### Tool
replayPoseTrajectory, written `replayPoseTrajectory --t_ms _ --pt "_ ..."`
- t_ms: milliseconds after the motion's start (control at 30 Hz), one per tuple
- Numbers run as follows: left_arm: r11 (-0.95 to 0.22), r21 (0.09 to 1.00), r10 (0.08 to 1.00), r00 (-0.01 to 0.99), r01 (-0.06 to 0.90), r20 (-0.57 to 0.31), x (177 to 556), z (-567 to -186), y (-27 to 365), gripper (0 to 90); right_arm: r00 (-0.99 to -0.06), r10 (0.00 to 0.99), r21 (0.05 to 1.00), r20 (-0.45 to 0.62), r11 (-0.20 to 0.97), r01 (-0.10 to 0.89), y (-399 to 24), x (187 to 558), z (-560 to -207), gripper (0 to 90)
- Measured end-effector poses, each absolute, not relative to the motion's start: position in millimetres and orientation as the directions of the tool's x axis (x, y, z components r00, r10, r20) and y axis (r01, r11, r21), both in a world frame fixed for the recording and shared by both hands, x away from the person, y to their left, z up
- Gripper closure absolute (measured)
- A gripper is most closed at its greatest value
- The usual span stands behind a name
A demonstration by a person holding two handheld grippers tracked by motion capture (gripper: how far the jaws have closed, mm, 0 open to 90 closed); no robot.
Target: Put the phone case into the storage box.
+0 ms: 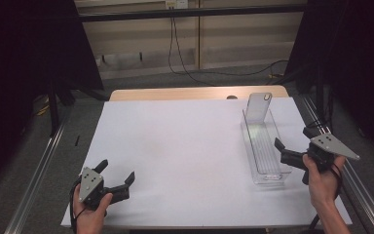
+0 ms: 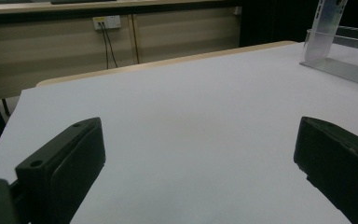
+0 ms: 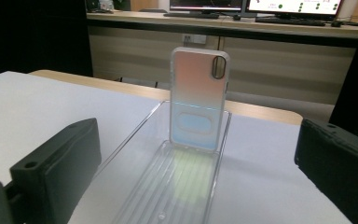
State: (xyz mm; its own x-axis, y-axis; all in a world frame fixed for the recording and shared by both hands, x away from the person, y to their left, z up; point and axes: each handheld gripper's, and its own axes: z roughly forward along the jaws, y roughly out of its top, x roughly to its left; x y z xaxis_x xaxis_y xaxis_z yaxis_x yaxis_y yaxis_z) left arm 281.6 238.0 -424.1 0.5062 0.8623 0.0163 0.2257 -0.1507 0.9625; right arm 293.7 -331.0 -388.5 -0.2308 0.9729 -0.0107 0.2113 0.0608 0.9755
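From above, at about seven o'clock on the table (image 1: 175,146), the left gripper (image 1: 118,174) rests with jaws spread wide and nothing in them; at three o'clock the right gripper (image 1: 278,147) sits just beside the tray (image 1: 265,170), jaws apart and empty too. The case (image 1: 258,107) stands upright at the tray's far end. Along the left gripper view, bare table lies between the jaws, the tray (image 2: 354,70) well off at two o'clock. Along the right gripper view, the case (image 3: 198,98) stands dead ahead at twelve o'clock, untouched. By my reckoning nothing is grasped yet; the reach and pick remain.
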Motion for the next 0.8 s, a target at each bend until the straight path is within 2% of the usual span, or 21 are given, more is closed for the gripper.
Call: replayPoseTrajectory --t_ms 333,800 --pt "-0.128 0.966 0.866 0.5 0.224 -0.001 280.6 -423.6 238.8 2.0 -0.214 0.977 0.981 -0.015 0.056 0.186 -327.0 271.6 -395.3 0.1" --pt "-0.109 0.968 0.878 0.479 0.228 -0.014 280.3 -423.1 239.9 1.9 -0.198 0.98 0.979 0.008 0.033 0.203 -319.6 246.6 -409.0 0.1"
